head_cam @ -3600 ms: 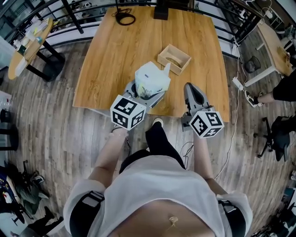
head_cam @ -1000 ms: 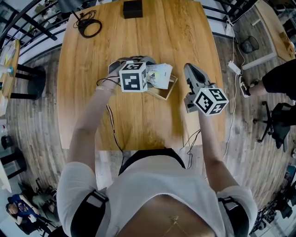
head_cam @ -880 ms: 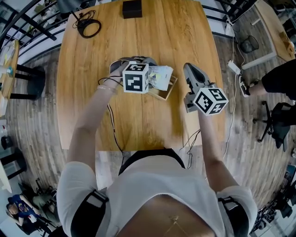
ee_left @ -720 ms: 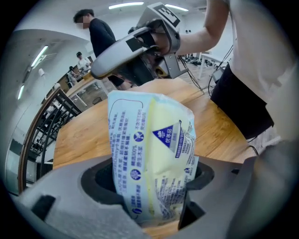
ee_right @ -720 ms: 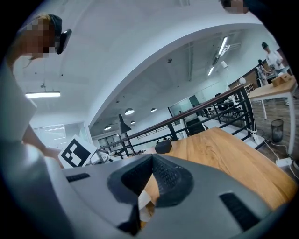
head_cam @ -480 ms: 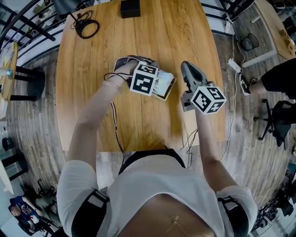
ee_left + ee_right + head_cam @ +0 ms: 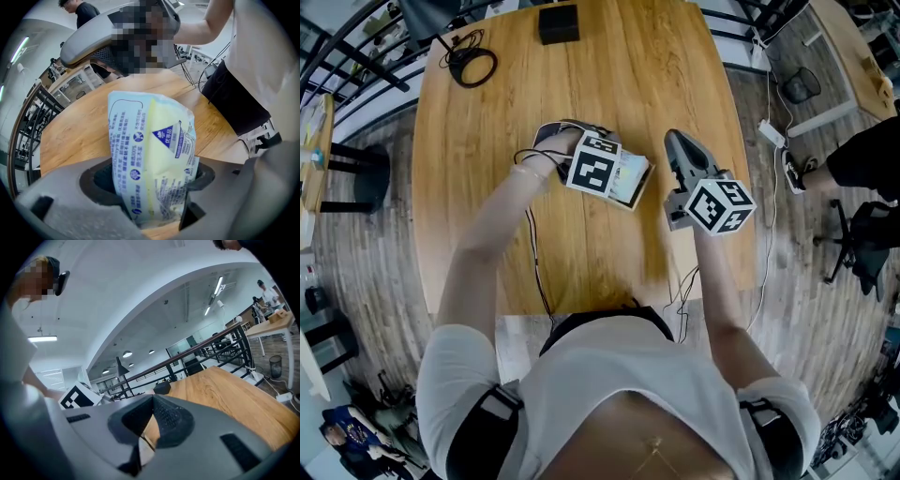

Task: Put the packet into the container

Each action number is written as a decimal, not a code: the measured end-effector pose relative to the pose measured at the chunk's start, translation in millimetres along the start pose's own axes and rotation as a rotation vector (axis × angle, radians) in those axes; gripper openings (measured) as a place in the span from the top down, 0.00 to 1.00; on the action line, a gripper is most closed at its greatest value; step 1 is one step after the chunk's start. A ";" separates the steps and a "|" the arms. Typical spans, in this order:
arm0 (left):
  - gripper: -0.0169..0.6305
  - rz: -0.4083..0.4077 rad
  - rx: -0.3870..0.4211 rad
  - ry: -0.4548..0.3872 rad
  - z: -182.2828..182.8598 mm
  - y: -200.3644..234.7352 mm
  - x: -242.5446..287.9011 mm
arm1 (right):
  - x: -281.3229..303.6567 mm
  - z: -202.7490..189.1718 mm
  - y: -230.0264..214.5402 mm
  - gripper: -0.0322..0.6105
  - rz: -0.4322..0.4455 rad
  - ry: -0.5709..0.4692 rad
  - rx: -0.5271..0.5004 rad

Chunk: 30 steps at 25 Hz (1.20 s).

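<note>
My left claw (image 7: 152, 206) is clamped on the lower end of the packet (image 7: 150, 150), judged soft, light and slippery, at the container (image 7: 639, 193) on the table (image 7: 487, 141); my right claw (image 7: 140, 427) is together, empty.

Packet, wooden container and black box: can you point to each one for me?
packet (image 7: 150, 159): left gripper view, on its printed front.
wooden container (image 7: 639, 187): head view, on its right rim.
black box (image 7: 558, 23): head view, on its top face, at the table's far end.
</note>
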State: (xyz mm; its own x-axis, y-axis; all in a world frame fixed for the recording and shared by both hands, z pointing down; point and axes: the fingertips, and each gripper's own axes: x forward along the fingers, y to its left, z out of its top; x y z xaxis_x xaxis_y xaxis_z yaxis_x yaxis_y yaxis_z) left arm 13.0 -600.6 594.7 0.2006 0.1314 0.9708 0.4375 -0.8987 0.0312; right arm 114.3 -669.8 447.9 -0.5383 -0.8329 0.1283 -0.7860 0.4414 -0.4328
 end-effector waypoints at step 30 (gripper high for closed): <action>0.68 0.196 -0.228 -0.223 11.3 26.2 -35.8 | 11.6 -3.5 13.6 0.93 0.055 0.014 0.001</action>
State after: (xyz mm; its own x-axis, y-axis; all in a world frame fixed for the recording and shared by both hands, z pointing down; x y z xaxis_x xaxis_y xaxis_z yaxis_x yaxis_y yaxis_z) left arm 27.2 -624.0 558.1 0.4580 0.0125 0.8889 0.1704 -0.9826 -0.0740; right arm 96.4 -672.3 446.6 -0.5848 -0.8027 0.1169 -0.7549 0.4858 -0.4405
